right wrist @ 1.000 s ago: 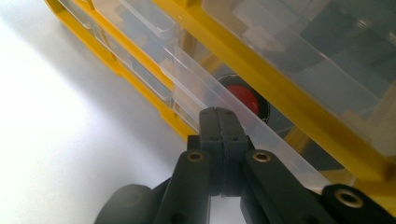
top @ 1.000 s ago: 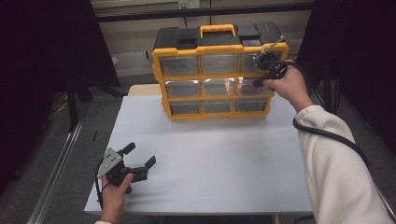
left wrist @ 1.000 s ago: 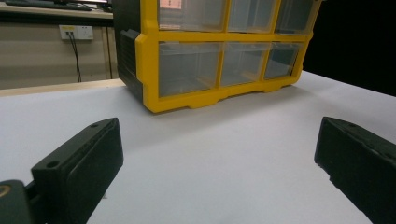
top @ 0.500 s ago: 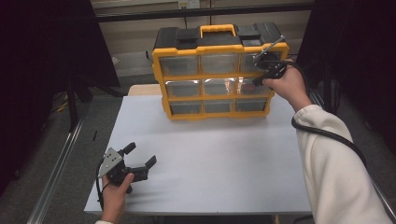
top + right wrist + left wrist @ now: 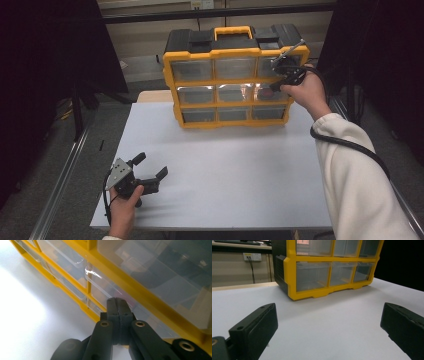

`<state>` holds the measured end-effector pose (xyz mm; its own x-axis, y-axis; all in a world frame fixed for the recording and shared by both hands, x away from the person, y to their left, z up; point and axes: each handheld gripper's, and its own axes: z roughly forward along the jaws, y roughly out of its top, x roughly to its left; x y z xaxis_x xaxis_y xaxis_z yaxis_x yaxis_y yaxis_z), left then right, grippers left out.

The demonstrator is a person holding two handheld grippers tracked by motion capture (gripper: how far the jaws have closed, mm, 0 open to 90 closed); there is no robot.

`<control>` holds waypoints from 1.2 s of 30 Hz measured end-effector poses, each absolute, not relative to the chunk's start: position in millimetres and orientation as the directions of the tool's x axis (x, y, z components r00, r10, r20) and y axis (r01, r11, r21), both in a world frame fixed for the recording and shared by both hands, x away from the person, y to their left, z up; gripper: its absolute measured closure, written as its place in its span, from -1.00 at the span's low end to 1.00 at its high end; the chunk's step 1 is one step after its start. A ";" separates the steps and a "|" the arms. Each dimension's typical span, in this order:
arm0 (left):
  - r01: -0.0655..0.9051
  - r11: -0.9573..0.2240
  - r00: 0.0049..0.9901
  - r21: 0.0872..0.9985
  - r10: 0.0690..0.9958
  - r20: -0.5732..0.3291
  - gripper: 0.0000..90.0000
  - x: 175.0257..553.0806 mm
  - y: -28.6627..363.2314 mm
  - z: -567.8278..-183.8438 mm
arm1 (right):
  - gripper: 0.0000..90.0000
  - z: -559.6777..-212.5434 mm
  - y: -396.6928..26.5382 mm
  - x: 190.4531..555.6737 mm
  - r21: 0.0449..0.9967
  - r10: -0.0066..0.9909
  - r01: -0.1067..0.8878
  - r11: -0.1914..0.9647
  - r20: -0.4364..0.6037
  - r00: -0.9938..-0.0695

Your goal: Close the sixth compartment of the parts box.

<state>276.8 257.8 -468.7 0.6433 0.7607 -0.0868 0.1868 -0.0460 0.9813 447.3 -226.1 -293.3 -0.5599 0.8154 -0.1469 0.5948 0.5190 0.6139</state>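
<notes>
A yellow and black organizer box (image 5: 232,52) with clear drawers stands upright at the back of the white table (image 5: 235,180). My right gripper (image 5: 275,86) is held up at the box's right column, level with the middle row. In the right gripper view its jaws (image 5: 117,301) are pressed together with nothing visible between them, the tips close against a clear drawer front (image 5: 98,288). My left gripper (image 5: 151,165) rests low near the table's front left, jaws wide apart. The left gripper view has both black fingers (image 5: 254,327) spread, bare table between them, and the organizer box (image 5: 292,270) farther off.
A black cable (image 5: 350,147) trails from the right gripper along a white sleeve (image 5: 360,190). A metal rail (image 5: 60,185) runs beside the table's left edge. Dark curtains stand on both sides. Bare white table lies between the box and the left gripper.
</notes>
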 end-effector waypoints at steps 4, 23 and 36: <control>0.183 -0.054 0.638 0.982 0.766 -0.077 -0.97 277.4 258.2 -468.5 | 1.00 -293.0 -226.3 448.2 0.626 0.816 0.584 0.517 -0.154 -0.557; 0.189 -0.037 0.639 0.981 0.763 -0.094 -0.97 277.2 255.9 -468.5 | 0.80 -294.4 -230.8 435.9 0.652 0.809 0.582 0.486 -0.084 -0.581; 0.187 -0.045 0.641 0.981 0.762 -0.087 -0.97 278.0 255.7 -468.4 | 0.39 -295.0 -229.3 412.6 0.692 0.805 0.581 0.428 -0.001 -0.593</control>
